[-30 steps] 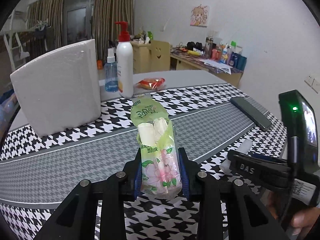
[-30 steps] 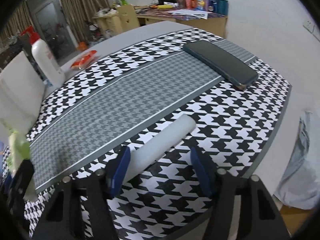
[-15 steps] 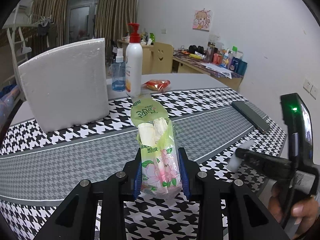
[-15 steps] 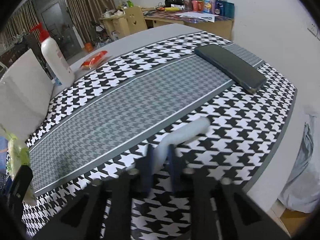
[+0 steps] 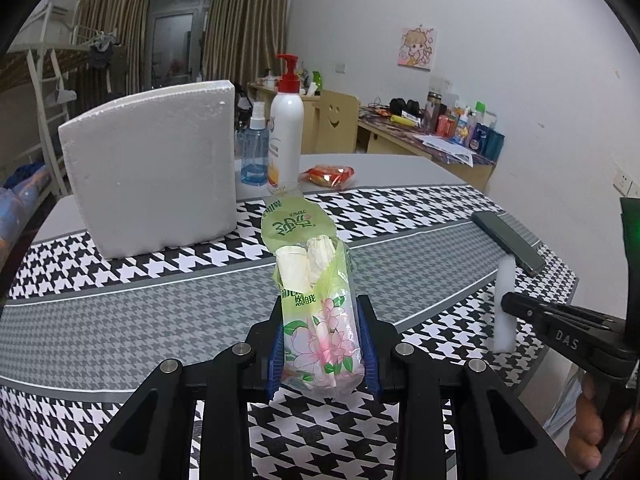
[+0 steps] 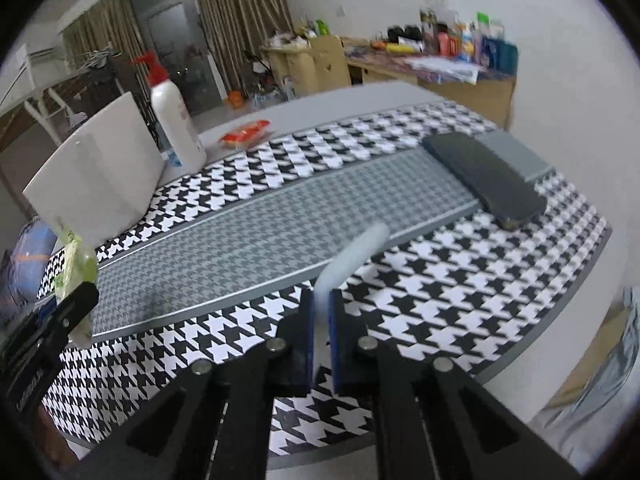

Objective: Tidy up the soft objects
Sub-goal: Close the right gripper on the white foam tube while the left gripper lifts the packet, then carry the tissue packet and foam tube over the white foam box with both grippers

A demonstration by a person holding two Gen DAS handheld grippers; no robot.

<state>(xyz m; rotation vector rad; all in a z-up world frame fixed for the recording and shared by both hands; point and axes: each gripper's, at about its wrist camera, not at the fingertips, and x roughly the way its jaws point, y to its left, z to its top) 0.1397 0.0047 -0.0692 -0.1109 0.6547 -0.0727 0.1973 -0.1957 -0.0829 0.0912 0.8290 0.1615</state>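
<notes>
Your left gripper [image 5: 322, 344] is clamped on a green floral tissue packet [image 5: 316, 300]; the blue pads [image 5: 276, 354] press both sides of its lower half, and the packet stands upright between them, above the houndstooth table runner [image 5: 120, 320].

Your right gripper [image 6: 321, 336] is drawn in nearly as far as it goes on a white foam stick [image 6: 352, 258] — the stick is squeezed thin between the pads and juts forward, tilted up and clear of the runner. In the left wrist view the same stick [image 5: 505, 308] stands upright at the gripper tip.

Reference objects: a white foam block [image 5: 152, 168] stands on the far side of the runner, a pump bottle [image 5: 286, 132] just beside it, and a dark phone [image 6: 484, 178] lies at the runner's right end.
</notes>
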